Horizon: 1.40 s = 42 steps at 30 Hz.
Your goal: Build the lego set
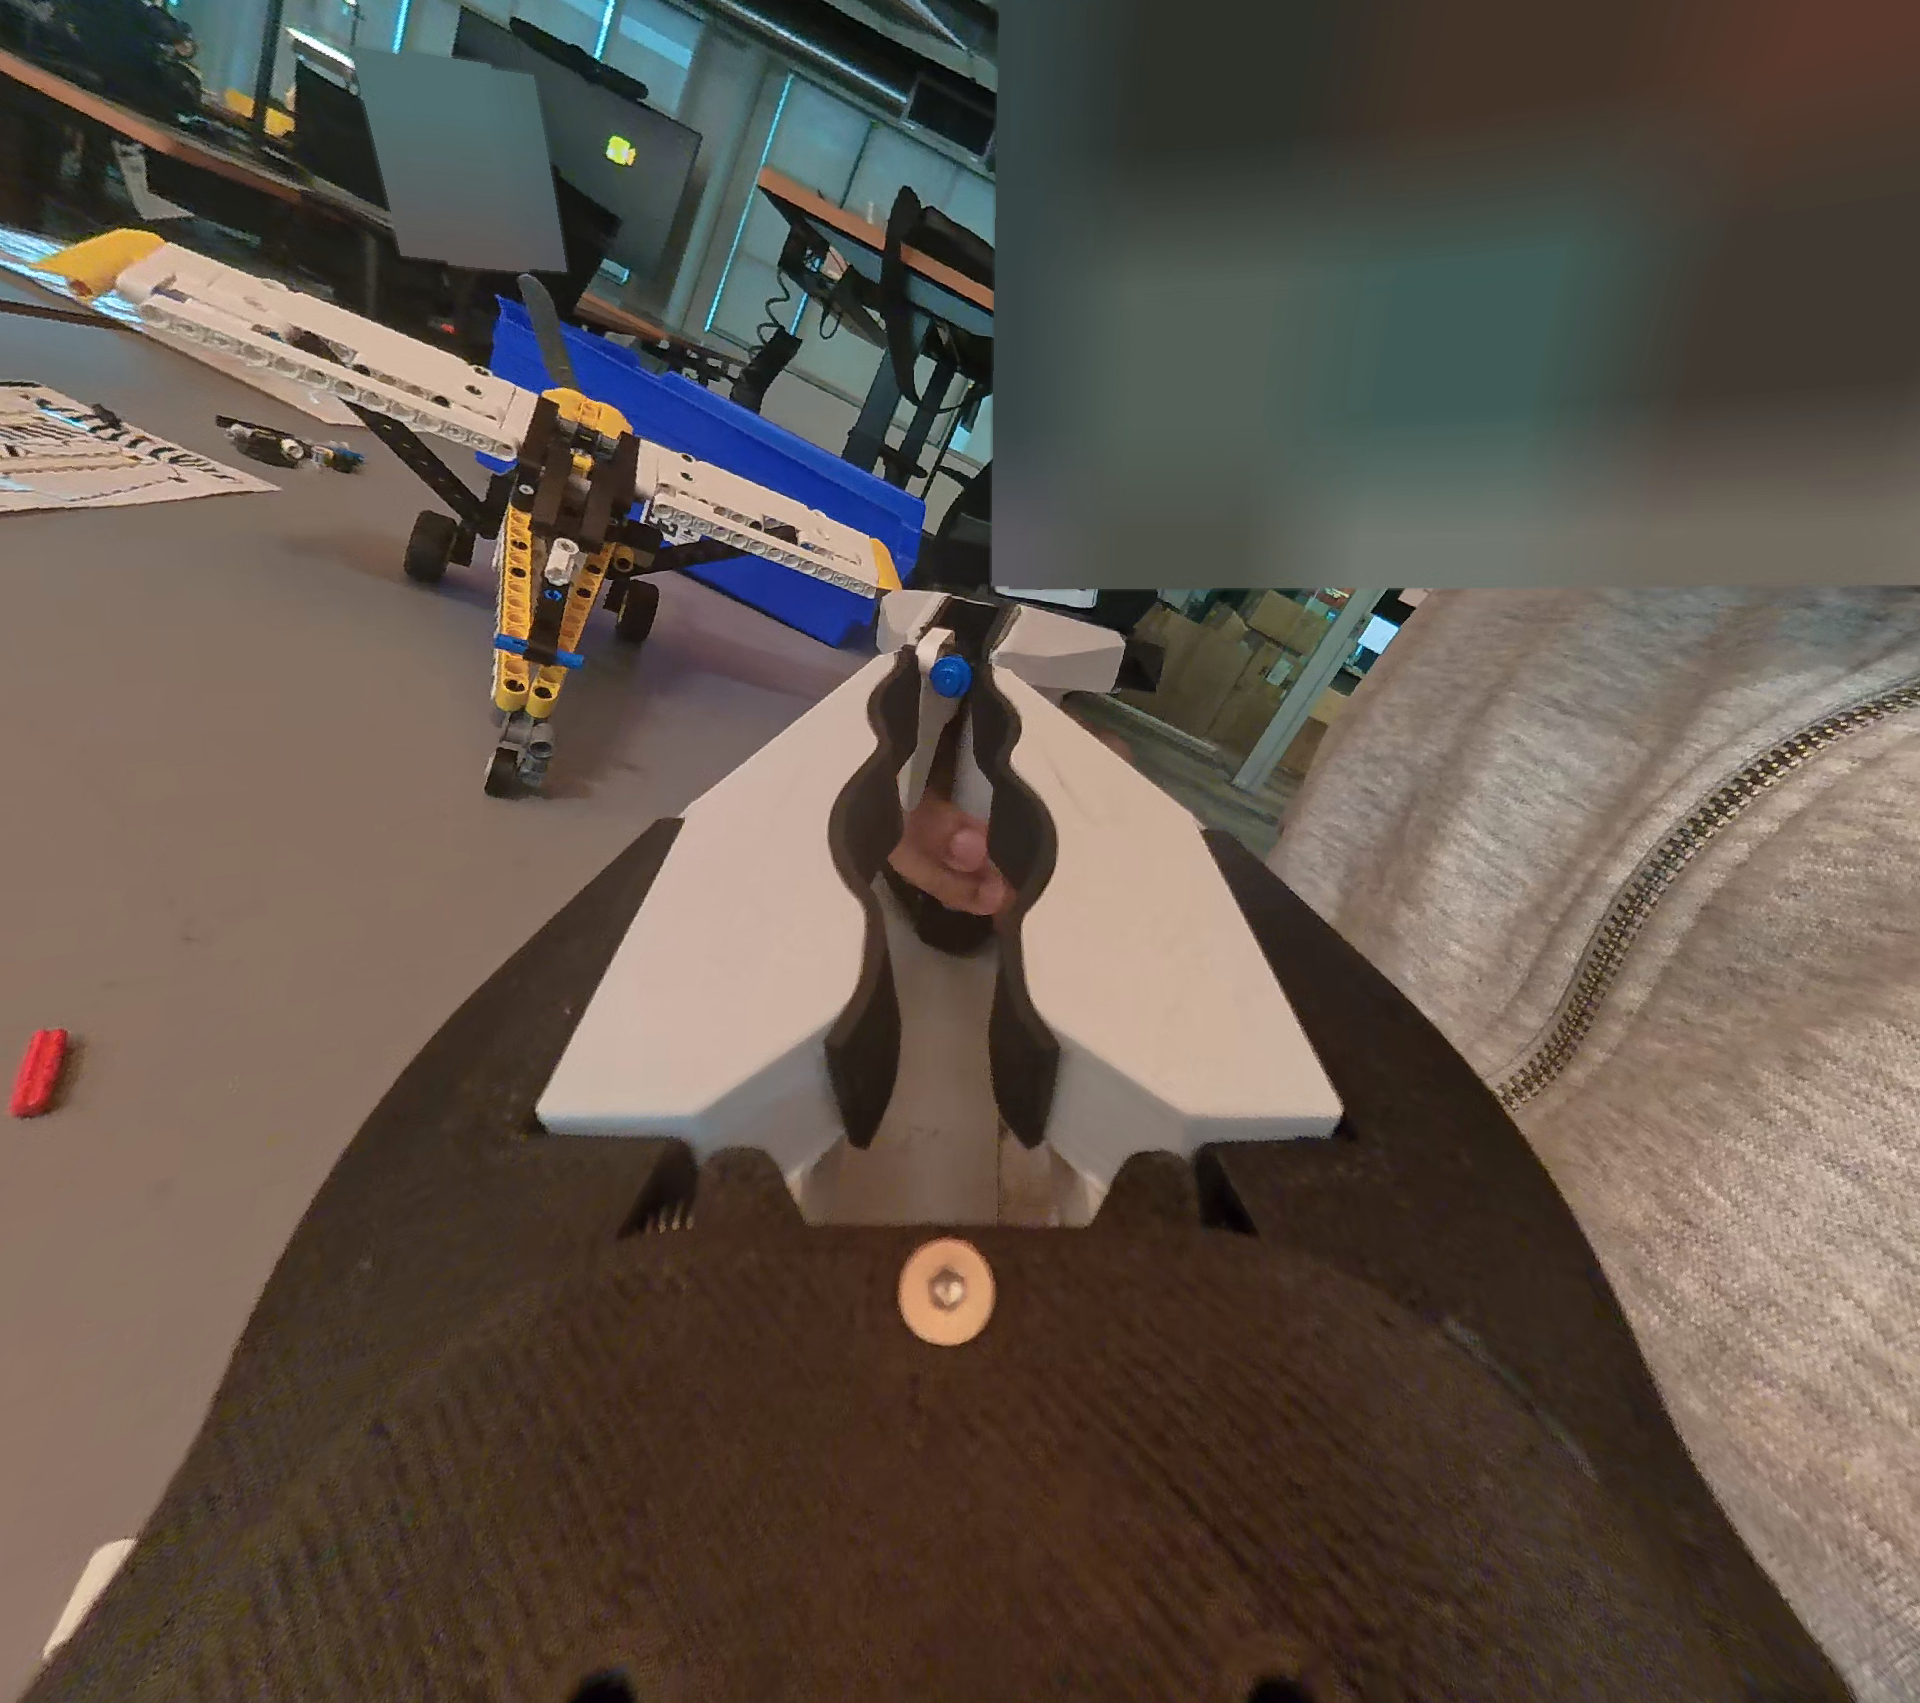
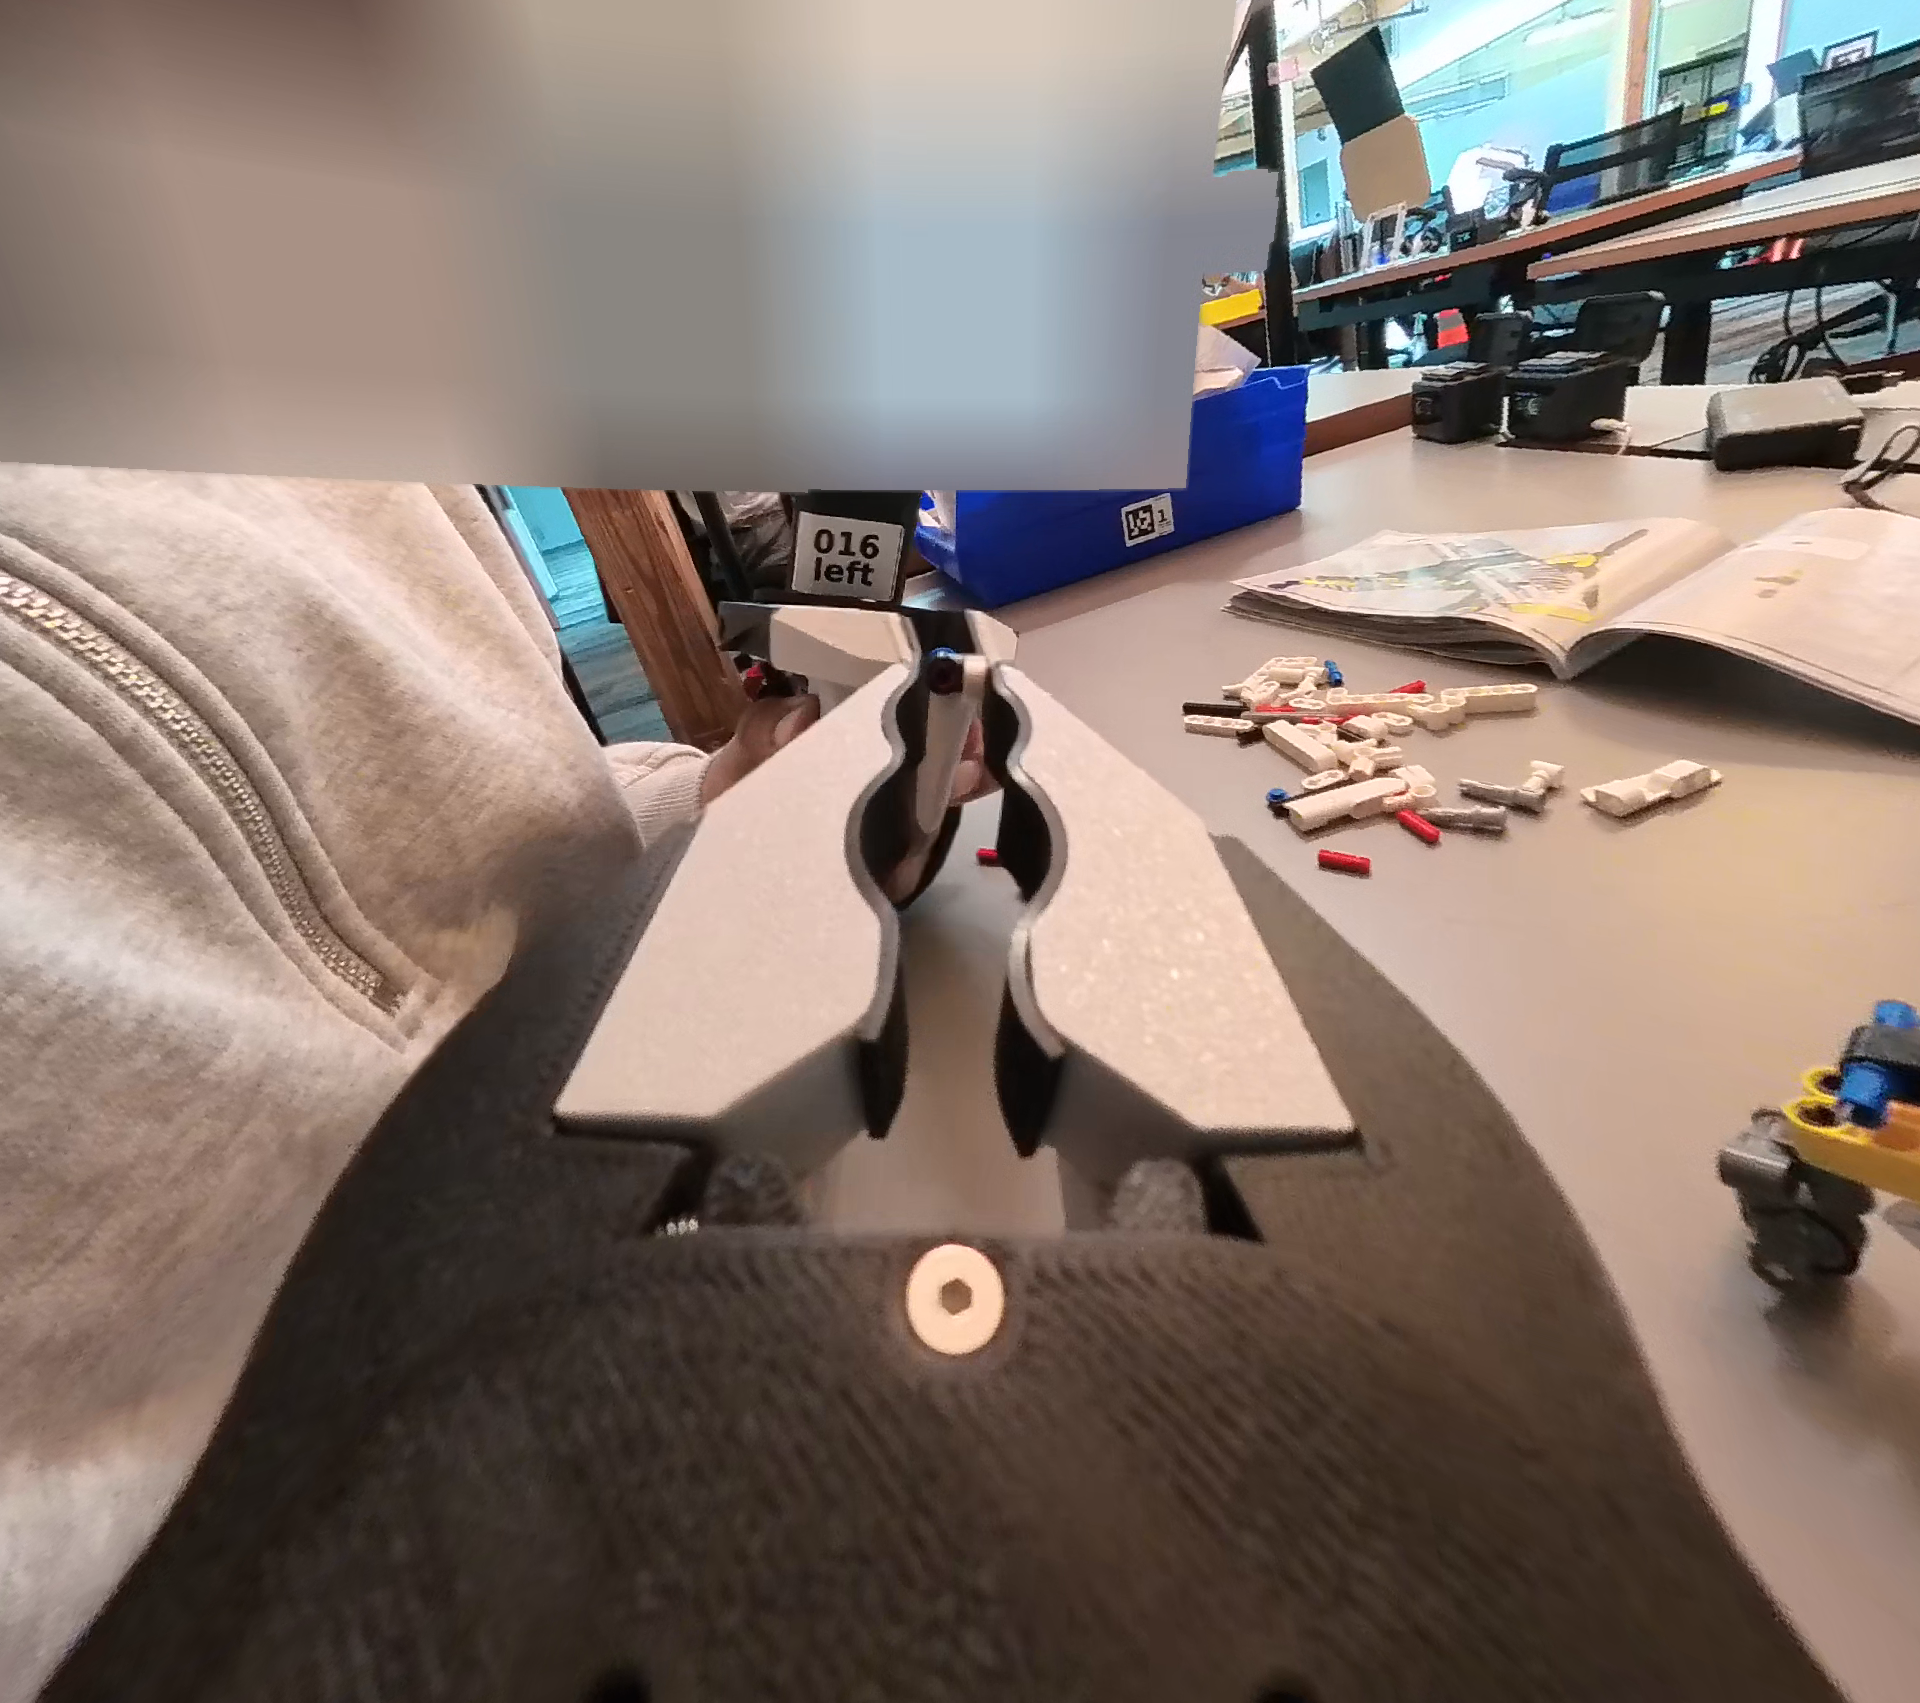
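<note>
A yellow, black and white lego plane (image 1: 561,510) stands on the grey table (image 1: 208,770); its tail end also shows in the right wrist view (image 2: 1829,1165). My left gripper (image 1: 951,661) and right gripper (image 2: 951,666) meet tip to tip above the table's near edge. Both are shut on one small white lego piece (image 1: 928,754) with a blue pin (image 1: 948,674) at its top end. The same piece (image 2: 940,749) shows between the right fingers. Which gripper bears the piece cannot be told.
A blue bin (image 1: 727,448) stands behind the plane and also shows in the right wrist view (image 2: 1091,521). Loose white, red and grey parts (image 2: 1351,739) lie by an open booklet (image 2: 1558,593). A red part (image 1: 40,1071) lies apart. A person's grey hoodie (image 1: 1662,1030) is close by. Left and right tips are no more than a few centimetres apart.
</note>
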Each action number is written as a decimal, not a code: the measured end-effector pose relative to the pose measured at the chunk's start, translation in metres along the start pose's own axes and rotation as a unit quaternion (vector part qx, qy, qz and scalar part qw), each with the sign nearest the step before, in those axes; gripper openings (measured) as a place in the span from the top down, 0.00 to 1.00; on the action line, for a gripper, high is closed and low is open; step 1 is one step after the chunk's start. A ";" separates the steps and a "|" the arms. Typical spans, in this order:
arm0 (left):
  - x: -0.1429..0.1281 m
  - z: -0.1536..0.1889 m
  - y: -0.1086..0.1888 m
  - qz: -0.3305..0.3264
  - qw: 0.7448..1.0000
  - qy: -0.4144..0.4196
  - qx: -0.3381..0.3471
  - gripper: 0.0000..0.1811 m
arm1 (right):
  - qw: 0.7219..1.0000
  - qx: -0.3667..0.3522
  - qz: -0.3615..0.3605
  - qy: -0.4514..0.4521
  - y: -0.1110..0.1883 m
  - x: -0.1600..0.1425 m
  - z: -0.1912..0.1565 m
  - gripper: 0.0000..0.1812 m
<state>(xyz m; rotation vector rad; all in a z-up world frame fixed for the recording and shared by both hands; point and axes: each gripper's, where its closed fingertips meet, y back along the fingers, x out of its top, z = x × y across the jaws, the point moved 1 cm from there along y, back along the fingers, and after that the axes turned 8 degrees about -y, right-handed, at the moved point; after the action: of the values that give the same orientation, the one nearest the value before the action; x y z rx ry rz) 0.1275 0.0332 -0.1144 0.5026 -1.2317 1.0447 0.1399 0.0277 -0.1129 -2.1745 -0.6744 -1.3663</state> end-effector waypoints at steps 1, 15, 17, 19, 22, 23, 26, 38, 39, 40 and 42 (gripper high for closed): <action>0.000 0.000 0.000 0.000 1.000 0.000 0.001 0.96 | 1.000 0.001 0.000 -0.002 0.000 0.000 0.000 0.95; 0.005 -0.003 0.003 0.022 1.000 0.009 0.000 0.96 | 0.997 0.033 0.048 -0.041 0.004 0.011 0.001 0.94; 0.005 -0.004 0.004 0.024 1.000 0.012 0.003 0.96 | 0.998 0.032 0.046 -0.038 0.002 0.010 0.000 0.93; 0.006 -0.005 0.004 0.027 1.000 0.015 0.004 0.96 | 0.998 0.034 0.048 -0.039 0.002 0.010 -0.001 0.92; 0.006 -0.005 0.004 0.029 1.000 0.013 0.004 0.96 | 0.997 0.037 0.051 -0.045 0.002 0.011 -0.001 0.91; 0.006 -0.004 0.004 0.028 1.000 0.011 0.004 0.96 | 0.997 0.038 0.052 -0.046 0.002 0.011 -0.001 0.91; 0.007 -0.004 0.004 0.030 1.000 0.008 0.005 0.96 | 0.997 0.037 0.053 -0.046 0.002 0.011 0.000 0.90; 0.020 -0.014 0.013 0.069 0.990 -0.081 0.097 0.95 | 0.980 0.034 0.079 -0.180 -0.005 0.009 0.013 0.88; 0.022 -0.014 0.014 0.070 0.985 -0.108 0.115 0.95 | 0.977 0.030 0.083 -0.196 -0.008 0.007 0.015 0.88; 0.022 -0.014 0.014 0.066 0.980 -0.133 0.130 0.95 | 0.972 0.030 0.091 -0.214 -0.010 0.006 0.016 0.88; 0.020 -0.011 0.011 0.053 0.973 -0.172 0.146 0.95 | 0.962 0.047 0.109 -0.248 -0.012 0.006 0.016 0.87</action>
<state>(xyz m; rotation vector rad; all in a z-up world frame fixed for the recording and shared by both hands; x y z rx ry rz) 0.1232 0.0543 -0.1017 0.8817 -1.4267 1.2762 0.1453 0.0480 -0.1115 -2.4446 -0.6327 -0.6640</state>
